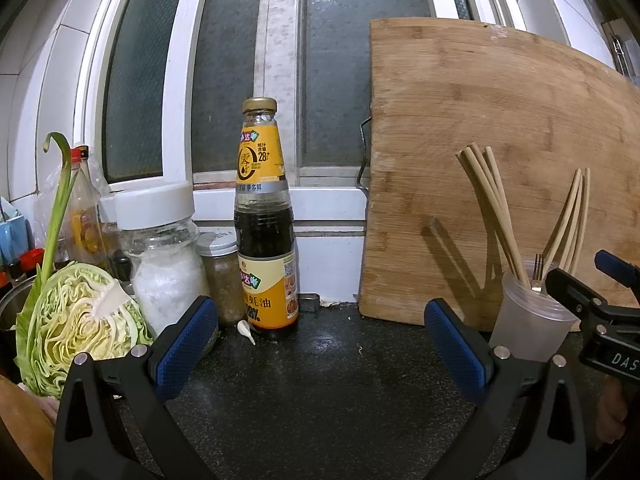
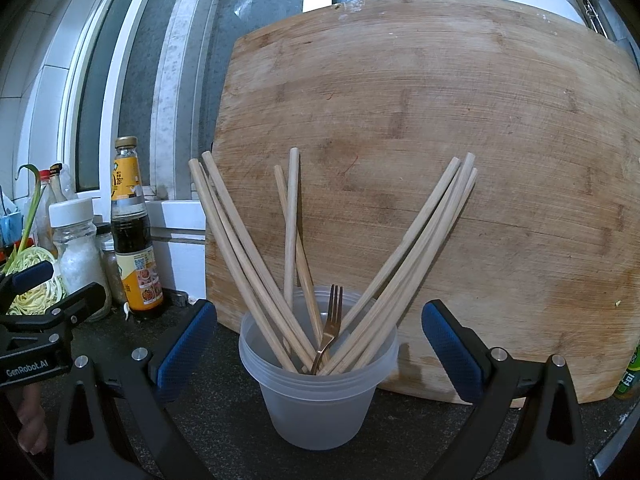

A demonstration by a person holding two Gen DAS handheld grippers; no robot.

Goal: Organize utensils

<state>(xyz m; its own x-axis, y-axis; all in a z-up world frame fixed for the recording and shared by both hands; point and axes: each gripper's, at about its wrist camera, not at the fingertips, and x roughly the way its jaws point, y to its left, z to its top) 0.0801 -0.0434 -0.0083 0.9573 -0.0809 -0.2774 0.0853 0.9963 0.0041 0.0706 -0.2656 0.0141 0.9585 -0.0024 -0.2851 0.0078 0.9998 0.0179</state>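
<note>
Both tongs, left (image 1: 320, 332) and right (image 2: 320, 332), gape empty; the other tongs' body reads "GenRobot.AI".

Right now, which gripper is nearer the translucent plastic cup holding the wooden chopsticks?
Right. The right gripper is open around the translucent plastic cup; the left gripper is open off to the cup's left, facing the sauce bottle.

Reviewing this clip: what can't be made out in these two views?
- Right wrist view: lower ends of the chopsticks and fork, blurred behind the frosted cup wall.
- Left wrist view: bottles behind the cabbage and salt jar, mostly hidden.
- Right wrist view: green bottle, cut by the edge.
</note>
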